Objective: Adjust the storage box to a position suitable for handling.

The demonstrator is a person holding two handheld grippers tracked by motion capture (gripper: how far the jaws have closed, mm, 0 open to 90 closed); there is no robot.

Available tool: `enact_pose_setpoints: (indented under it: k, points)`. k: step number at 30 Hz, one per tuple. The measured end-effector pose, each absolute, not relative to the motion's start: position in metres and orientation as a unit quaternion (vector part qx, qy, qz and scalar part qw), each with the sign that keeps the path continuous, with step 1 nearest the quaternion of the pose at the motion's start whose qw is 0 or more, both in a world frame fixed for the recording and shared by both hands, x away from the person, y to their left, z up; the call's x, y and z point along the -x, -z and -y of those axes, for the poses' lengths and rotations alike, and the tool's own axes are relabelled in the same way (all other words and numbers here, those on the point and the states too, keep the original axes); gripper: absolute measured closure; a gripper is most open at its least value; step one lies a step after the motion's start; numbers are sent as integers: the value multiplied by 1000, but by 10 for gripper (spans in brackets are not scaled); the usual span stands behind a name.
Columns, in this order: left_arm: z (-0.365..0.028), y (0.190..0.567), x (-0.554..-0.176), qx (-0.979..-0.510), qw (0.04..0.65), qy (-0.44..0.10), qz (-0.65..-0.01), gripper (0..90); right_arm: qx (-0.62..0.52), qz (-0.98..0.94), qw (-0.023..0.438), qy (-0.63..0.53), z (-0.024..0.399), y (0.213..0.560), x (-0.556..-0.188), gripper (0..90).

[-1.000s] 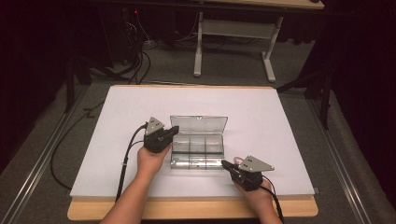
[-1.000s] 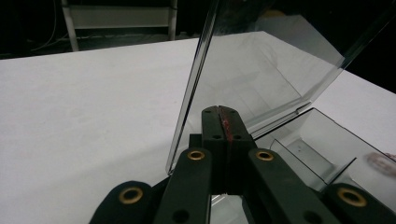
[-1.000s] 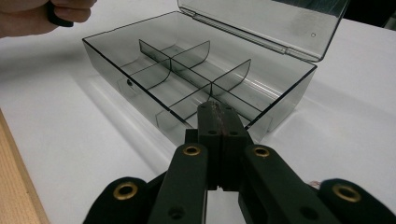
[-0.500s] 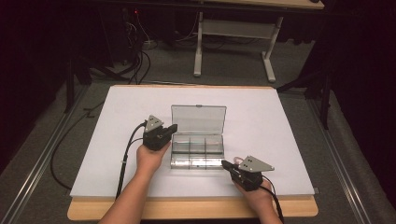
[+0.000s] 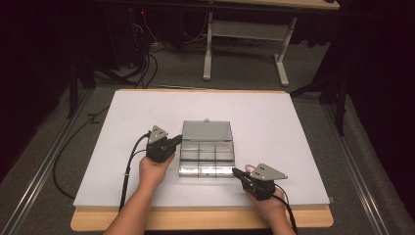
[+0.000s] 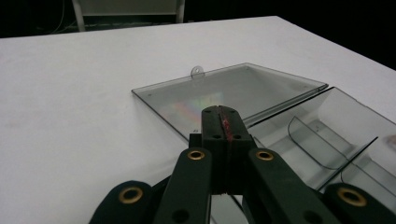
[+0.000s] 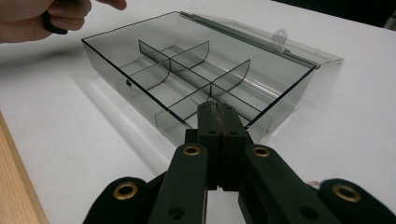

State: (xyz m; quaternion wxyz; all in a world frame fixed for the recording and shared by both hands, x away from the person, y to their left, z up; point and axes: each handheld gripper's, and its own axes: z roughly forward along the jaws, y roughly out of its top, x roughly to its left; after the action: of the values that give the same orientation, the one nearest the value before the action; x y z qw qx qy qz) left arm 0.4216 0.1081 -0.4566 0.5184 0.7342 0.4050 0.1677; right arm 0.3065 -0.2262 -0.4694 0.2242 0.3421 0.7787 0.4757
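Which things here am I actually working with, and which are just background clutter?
In the job:
- clear compartment box, lid folded flat open behind it
- left tool, shut, at the box's left side
- right tool, shut, at its near right corner

Just lying about:
- white table mat
- cables on the floor
- grey stand behind the table

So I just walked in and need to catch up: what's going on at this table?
A person is working on a clear plastic compartment box with a gripper in each hand. Its lid lies opened out flat on the white table, and the compartments look empty. The left gripper, jaws shut, sits at the box's left edge near the hinge. The right gripper, also shut, rests at its front right corner.
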Motion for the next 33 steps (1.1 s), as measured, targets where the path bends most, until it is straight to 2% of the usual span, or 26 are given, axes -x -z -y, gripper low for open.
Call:
enact_pose_setpoints:
  k: [5, 8, 16, 23, 33]
  points:
    - [-113, 463, -422, -738, 503, -168, -417, 900, -345, -779, 221, -474, 225, 468, -307, 900]
    - [-115, 469, -426, -743, 486, -162, -430, 900, -340, -778, 236, -472, 226, 465, -305, 900]
    - [-107, 477, -433, -763, 457, -146, -433, 900, -401, -743, 270, -463, 271, 458, -310, 900]
    - [-101, 476, -429, -767, 461, -137, -425, 900, -433, -736, 268, -446, 294, 464, -315, 898]
    - [-86, 476, -407, -774, 477, -128, -396, 900, -448, -762, 242, -400, 294, 475, -323, 845]
